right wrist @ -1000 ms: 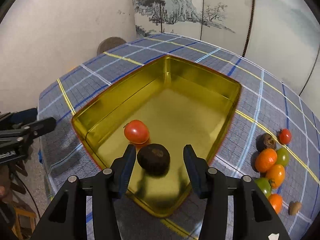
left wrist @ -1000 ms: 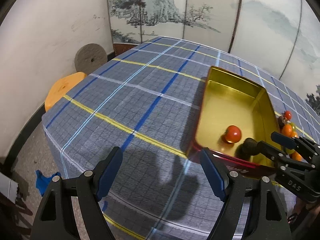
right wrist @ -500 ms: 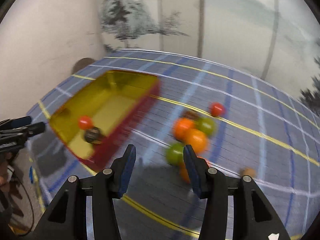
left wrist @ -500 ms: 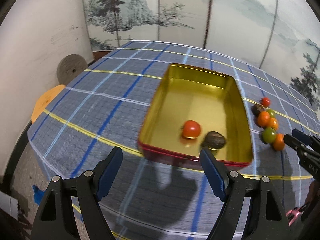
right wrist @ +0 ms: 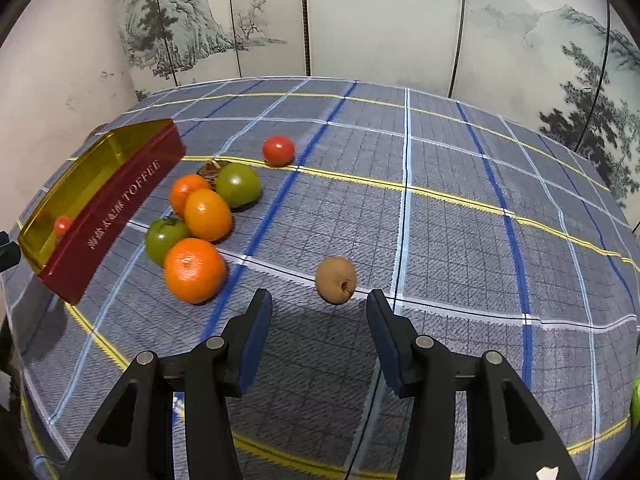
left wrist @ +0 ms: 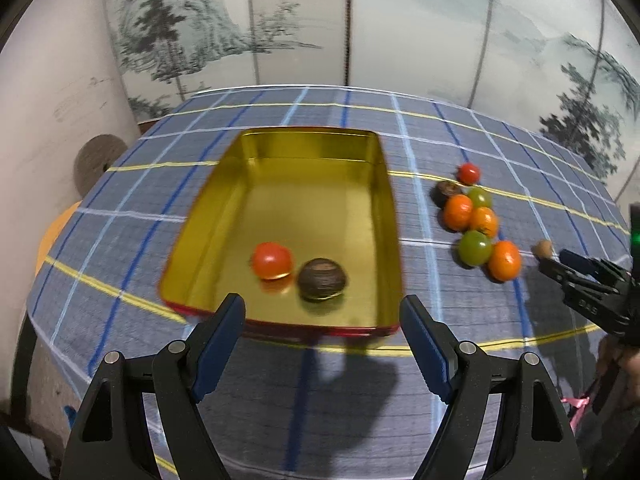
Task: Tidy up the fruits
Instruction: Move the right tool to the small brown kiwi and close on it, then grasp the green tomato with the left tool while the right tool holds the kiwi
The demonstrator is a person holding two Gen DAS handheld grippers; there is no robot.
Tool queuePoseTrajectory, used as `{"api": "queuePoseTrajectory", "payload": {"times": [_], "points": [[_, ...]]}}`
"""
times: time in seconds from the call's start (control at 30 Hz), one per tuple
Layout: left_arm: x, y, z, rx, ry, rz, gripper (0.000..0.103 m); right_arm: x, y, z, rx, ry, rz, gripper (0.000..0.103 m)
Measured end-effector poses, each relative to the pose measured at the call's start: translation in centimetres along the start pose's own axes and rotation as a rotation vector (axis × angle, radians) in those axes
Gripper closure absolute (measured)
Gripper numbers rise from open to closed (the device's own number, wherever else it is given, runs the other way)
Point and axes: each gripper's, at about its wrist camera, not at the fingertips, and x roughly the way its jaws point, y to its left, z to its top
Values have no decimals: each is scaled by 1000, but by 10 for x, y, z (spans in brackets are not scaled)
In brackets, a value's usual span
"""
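A gold tin with red sides [left wrist: 386, 208] [right wrist: 120, 196] stands on the checked tablecloth. It holds a red tomato [left wrist: 272, 260] and a dark brown fruit [left wrist: 322, 279]. To its right lie several oranges [right wrist: 195, 270], green fruits [right wrist: 239, 185], a red tomato [right wrist: 279, 149], a dark fruit and a small brown fruit [right wrist: 336, 279]. My left gripper [left wrist: 322, 316] is open and empty, just before the tin's near edge. My right gripper [right wrist: 318, 312] is open and empty, just short of the small brown fruit; it also shows in the left wrist view [left wrist: 576, 268].
A painted folding screen [left wrist: 360, 20] stands behind the round table. An orange stool [left wrist: 50, 232] and a grey disc [left wrist: 94, 156] sit by the left wall. A green object [right wrist: 635, 400] shows at the right edge of the right wrist view.
My right gripper let the dark brown fruit go in the tin and swung right to the loose fruits. My left gripper turned right, bringing the tin to the middle of its view.
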Motion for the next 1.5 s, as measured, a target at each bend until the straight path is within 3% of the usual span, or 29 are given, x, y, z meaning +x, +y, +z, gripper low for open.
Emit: {"api": "queuePoseTrajectory", "payload": {"times": [0.33, 0.43, 0.67, 0.87, 1.03, 1.17, 1.5], "points": [[10, -42, 6, 62, 11, -41, 23, 21, -4, 3, -11, 6, -5, 70], [15, -52, 7, 69, 18, -58, 23, 21, -3, 5, -22, 6, -5, 80], [23, -79, 8, 114, 6, -91, 23, 18, -5, 4, -18, 5, -6, 80], [39, -95, 10, 131, 14, -132, 23, 13, -32, 0, 38, 6, -43, 80], [53, -103, 13, 154, 23, -132, 25, 11, -53, -2, 58, 8, -92, 80], [65, -111, 16, 178, 32, -126, 32, 10, -69, -3, 110, 4, -81, 80], [87, -121, 19, 222, 42, -133, 36, 11, -66, -2, 115, 3, -78, 80]]}}
